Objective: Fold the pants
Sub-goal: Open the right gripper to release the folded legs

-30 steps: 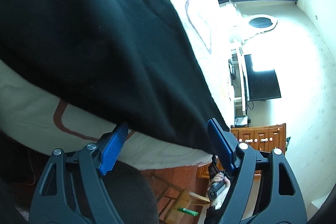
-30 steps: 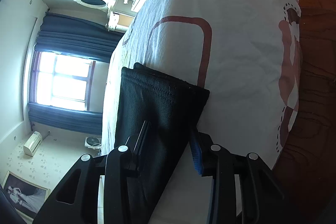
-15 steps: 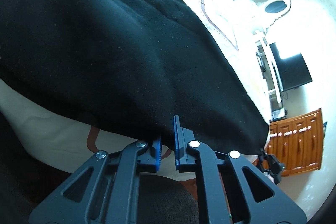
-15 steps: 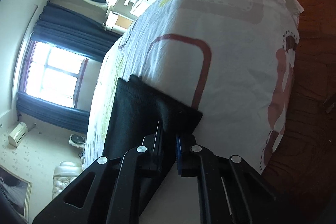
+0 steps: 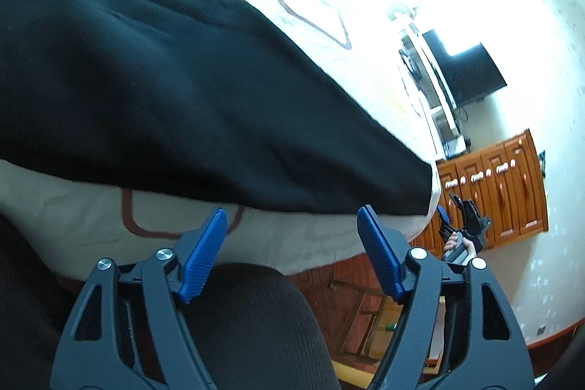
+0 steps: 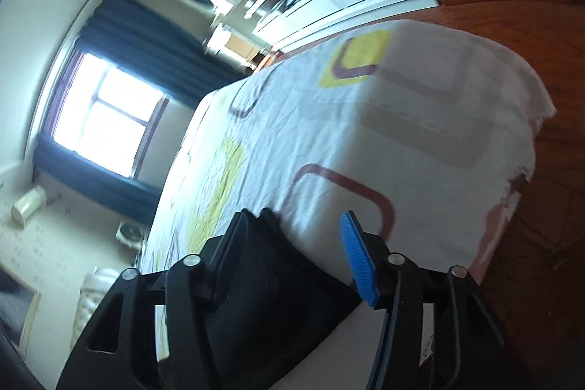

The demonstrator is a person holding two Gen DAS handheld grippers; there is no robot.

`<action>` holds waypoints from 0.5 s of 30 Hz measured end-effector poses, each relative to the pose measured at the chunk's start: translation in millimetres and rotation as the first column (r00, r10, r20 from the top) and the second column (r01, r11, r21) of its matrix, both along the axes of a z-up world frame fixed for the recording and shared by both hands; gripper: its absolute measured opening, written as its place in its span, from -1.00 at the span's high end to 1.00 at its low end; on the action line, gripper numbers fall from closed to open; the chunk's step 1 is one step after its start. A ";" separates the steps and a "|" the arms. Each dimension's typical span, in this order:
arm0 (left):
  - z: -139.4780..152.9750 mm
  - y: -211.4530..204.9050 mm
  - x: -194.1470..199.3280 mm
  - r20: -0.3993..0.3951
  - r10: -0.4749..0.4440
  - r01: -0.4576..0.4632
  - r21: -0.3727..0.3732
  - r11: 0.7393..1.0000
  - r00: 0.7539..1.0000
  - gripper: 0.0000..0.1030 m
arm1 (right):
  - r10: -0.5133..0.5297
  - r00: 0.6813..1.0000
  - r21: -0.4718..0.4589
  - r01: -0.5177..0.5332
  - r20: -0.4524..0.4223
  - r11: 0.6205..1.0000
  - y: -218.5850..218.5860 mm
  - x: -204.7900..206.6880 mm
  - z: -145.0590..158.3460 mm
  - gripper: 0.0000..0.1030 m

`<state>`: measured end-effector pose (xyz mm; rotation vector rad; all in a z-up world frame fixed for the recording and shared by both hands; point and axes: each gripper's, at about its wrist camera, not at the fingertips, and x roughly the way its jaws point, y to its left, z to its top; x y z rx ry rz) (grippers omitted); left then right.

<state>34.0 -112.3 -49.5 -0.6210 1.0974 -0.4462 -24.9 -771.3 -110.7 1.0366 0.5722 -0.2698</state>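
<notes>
The left hand-held gripper (image 5: pixel 290 245) stood with its blue pads wide apart and its jaws opening, nothing between them; the near hem of the black pants (image 5: pixel 190 90) lay just beyond the pad tips, apart from them, and below the pads a dark knitted shape sat close to the lens, too near to identify. The right hand-held gripper (image 6: pixel 296 256) was likewise parting, its jaws opening; the black cloth (image 6: pixel 278 298) showed in the gap between them, but the pads did not press on it, so it gripped nothing. From there outward, the pants rested on the patterned bed (image 5: pixel 292 243) along its near edge, reaching toward the corner at the foot, where a person's hand (image 5: pixel 459 245) carrying the other hand-held gripper appeared in the left wrist view in front of wooden drawers (image 5: pixel 504 185). In the right wrist view the end of the pants showed stacked edges, which suggested layers already laid one on another, though how many could not be counted. Judged from that, at least one fold seemed done, with both hand-held grippers free of the cloth. The garment still spread broadly across the bed in the left view, so a further fold to make it compact probably remained.
</notes>
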 end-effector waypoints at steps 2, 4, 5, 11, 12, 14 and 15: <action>2.0 17.7 2.9 -0.002 0.049 -0.049 -0.023 0.999 0.999 -0.63 | 0.106 0.994 -0.009 -0.106 -0.023 0.994 4.6 26.3 0.6 -0.28; 3.7 40.1 -3.6 -0.004 0.111 -0.111 -0.029 0.993 0.994 -0.66 | 0.201 0.976 -0.039 -0.205 -0.086 0.978 9.2 54.0 0.4 -0.31; 5.1 50.7 -3.2 -0.006 0.137 -0.137 -0.023 0.990 0.991 -0.66 | 0.221 0.965 -0.071 -0.233 -0.138 0.970 10.6 64.9 -0.6 -0.33; 13.1 110.7 8.9 0.004 0.297 -0.296 0.081 0.952 0.955 -0.67 | 0.385 0.875 -0.069 -0.421 -0.292 0.904 22.7 97.8 -13.1 -0.34; 12.4 121.7 8.2 0.004 0.319 -0.318 0.098 0.943 0.948 -0.67 | 0.427 0.852 -0.062 -0.464 -0.302 0.883 33.3 100.5 -14.1 -0.20; 12.1 140.2 6.1 0.002 0.361 -0.359 0.119 0.926 0.933 -0.67 | 0.446 0.803 -0.128 -0.529 -0.396 0.839 50.6 105.3 -12.3 -0.05; 11.3 147.4 5.8 -0.002 0.374 -0.371 0.125 0.920 0.927 -0.67 | 0.442 0.796 -0.133 -0.533 -0.413 0.836 52.8 105.3 -11.8 0.13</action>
